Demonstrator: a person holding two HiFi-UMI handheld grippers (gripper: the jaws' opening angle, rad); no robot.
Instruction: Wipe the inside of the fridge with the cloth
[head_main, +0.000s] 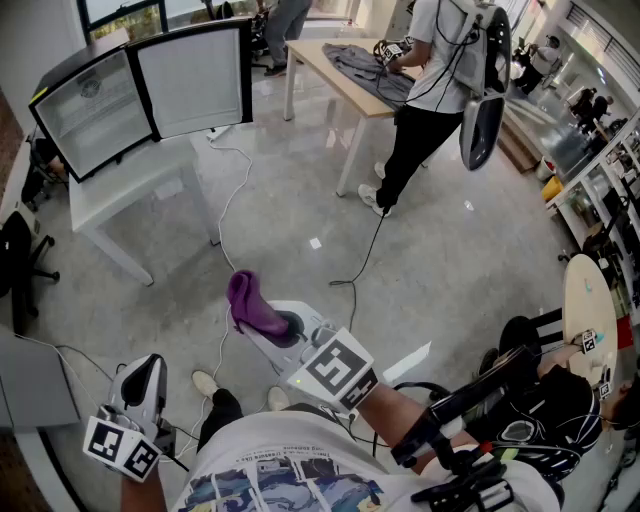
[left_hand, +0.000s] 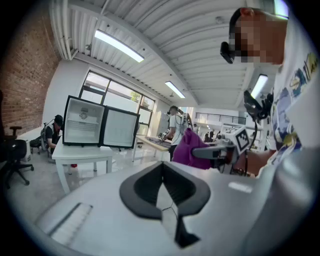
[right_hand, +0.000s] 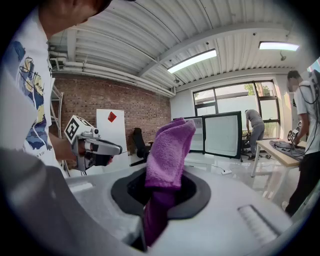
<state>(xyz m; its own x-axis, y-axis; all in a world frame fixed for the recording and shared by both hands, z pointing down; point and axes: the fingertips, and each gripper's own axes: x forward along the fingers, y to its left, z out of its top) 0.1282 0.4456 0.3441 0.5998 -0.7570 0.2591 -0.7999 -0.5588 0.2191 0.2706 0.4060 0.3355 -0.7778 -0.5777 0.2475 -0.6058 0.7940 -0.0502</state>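
Floor (head_main: 300, 210): pale, glossy, spans the whole head view.

Mini fridge (head_main: 88, 112): black-framed. Sits on top of the white table (head_main: 115, 195) at far upper left. Door (head_main: 195, 78) swung wide open beside the cabinet, white interior facing the room.

Wooden table (head_main: 318, 58): top centre, well apart from the fridge. Carries a grey garment (head_main: 365, 65).

Standing person (head_main: 430, 90): at the wooden table's near edge, dark trousers, white top.

Office chair (head_main: 20, 262): black, at the left edge, below the white table.

Right gripper (head_main: 284, 325): held out in front of the body, over the floor, aimed up and left toward the fridge side of the room. Jaws clamped on the lower end of the purple cloth (head_main: 254, 302).

Left gripper (head_main: 148, 376): lower left, near the hip, tips pointing away from the body. Jaws pressed together with nothing between them.

Purple cloth, detail: fleecy, bunched into a narrow bundle. Long axis in line with the jaws, running straight out past the tips. Free end folded over and drooping to one side in the right gripper view. Hangs in mid-air, well apart from the fridge, touching only the jaws.
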